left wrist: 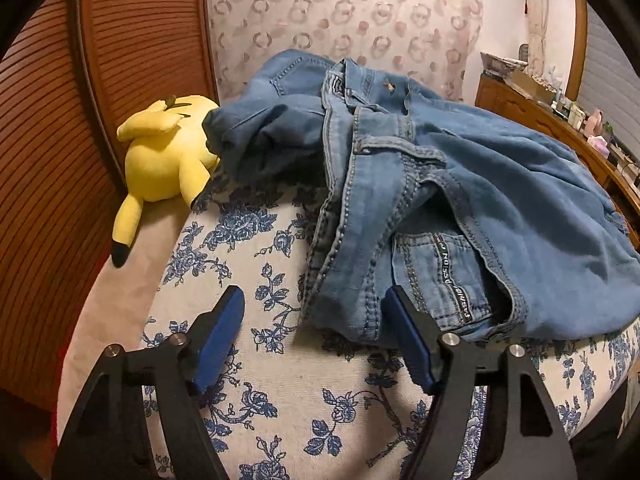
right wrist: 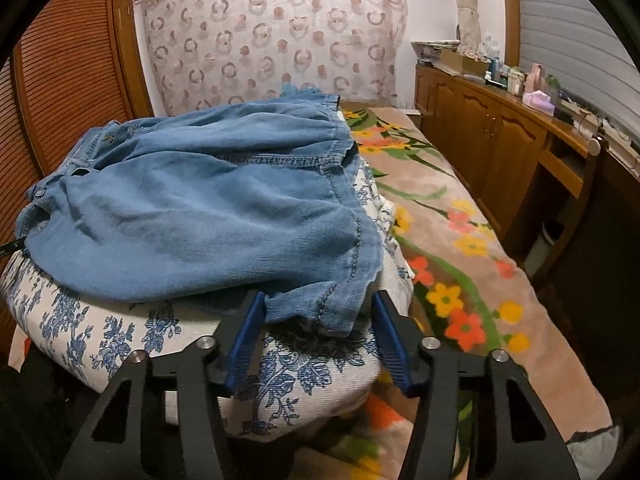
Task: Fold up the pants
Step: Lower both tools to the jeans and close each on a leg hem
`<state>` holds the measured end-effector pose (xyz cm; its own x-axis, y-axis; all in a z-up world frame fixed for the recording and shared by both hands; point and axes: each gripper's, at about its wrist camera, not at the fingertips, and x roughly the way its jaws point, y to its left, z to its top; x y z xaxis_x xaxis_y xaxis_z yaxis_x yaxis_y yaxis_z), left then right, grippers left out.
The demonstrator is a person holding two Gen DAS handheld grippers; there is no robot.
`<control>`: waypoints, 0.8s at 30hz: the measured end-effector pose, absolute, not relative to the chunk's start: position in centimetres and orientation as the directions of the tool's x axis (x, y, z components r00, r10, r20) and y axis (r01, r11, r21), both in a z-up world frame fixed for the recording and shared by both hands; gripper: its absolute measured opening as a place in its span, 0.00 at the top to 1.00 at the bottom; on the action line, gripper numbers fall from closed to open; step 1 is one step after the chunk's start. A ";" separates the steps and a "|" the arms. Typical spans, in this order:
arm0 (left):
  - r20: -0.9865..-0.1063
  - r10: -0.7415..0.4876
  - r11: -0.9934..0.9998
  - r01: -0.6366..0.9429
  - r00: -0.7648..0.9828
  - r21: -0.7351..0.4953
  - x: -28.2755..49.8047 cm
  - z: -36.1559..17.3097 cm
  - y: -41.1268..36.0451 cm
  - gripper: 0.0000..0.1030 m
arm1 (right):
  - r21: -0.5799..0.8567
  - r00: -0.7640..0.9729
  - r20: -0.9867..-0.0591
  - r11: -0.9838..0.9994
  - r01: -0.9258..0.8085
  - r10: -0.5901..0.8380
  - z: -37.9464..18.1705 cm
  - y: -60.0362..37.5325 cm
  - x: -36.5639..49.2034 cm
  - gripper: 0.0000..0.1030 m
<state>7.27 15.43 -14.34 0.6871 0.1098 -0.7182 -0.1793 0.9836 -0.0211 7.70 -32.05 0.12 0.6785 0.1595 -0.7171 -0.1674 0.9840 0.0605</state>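
Left wrist view: the pants (left wrist: 440, 184), light blue jeans, are seen lying in a crumpled heap on a cushion with blue flowers (left wrist: 248, 360), which rests on the bed. The left gripper (left wrist: 314, 320) is held with its jaws apart; the waistband end with the pocket lies just ahead, between them and a little toward the right jaw, and it cannot be told if that jaw touches the cloth. A yellow plush toy (left wrist: 160, 160) is found far ahead on the left side. In the right wrist view, a leg hem of the pants (right wrist: 316, 312) sits between the jaws of the right gripper (right wrist: 318, 316), which are not pressed on it. No fold is made yet; the garment must first be spread flat, so nearly all the work is judged as remaining.
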 end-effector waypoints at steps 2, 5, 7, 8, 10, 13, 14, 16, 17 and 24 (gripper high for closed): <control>-0.721 0.099 0.984 -0.173 0.686 -0.030 7.4 -14.5 15.5 0.31 | 0.073 0.679 -0.714 0.982 -0.175 0.174 0.1 -32.4 7.9 0.58; -0.720 0.088 0.986 -0.162 0.688 -0.034 7.6 -14.7 15.5 0.32 | 0.065 0.682 -0.710 0.980 -0.185 0.176 -0.2 -32.7 8.0 0.64; -0.721 0.068 0.986 -0.155 0.690 -0.055 7.7 -14.8 15.7 0.36 | 0.063 0.680 -0.712 0.980 -0.186 0.175 -0.3 -32.9 8.1 0.68; -0.719 0.059 0.986 -0.152 0.693 -0.065 7.9 -14.8 15.9 0.37 | 0.065 0.680 -0.711 0.980 -0.186 0.176 -0.4 -32.9 8.1 0.70; -0.713 0.037 0.986 -0.141 0.700 -0.087 7.8 -14.5 15.9 0.55 | 0.061 0.681 -0.712 0.981 -0.186 0.174 -0.5 -33.0 8.1 0.72; -0.701 0.014 0.989 -0.115 0.713 -0.098 7.7 -14.0 15.5 0.69 | 0.063 0.681 -0.710 0.979 -0.193 0.180 -0.5 -33.0 8.0 0.77; -0.699 0.015 0.990 -0.110 0.715 -0.091 7.7 -14.0 15.3 0.71 | 0.068 0.682 -0.707 0.978 -0.196 0.185 -0.5 -33.2 8.0 0.79; -0.693 0.007 0.989 -0.106 0.721 -0.100 7.6 -13.8 15.3 0.80 | 0.074 0.684 -0.704 0.978 -0.196 0.190 -0.3 -33.0 8.2 0.81; -0.688 -0.003 0.989 -0.101 0.726 -0.111 7.5 -13.7 15.4 0.82 | 0.076 0.686 -0.702 0.978 -0.195 0.192 -0.3 -33.0 8.2 0.82; -0.605 -0.005 0.995 -0.055 0.796 -0.081 4.3 -8.2 13.7 0.90 | 0.068 0.749 -0.639 0.983 -0.172 0.176 1.6 -33.5 7.6 0.84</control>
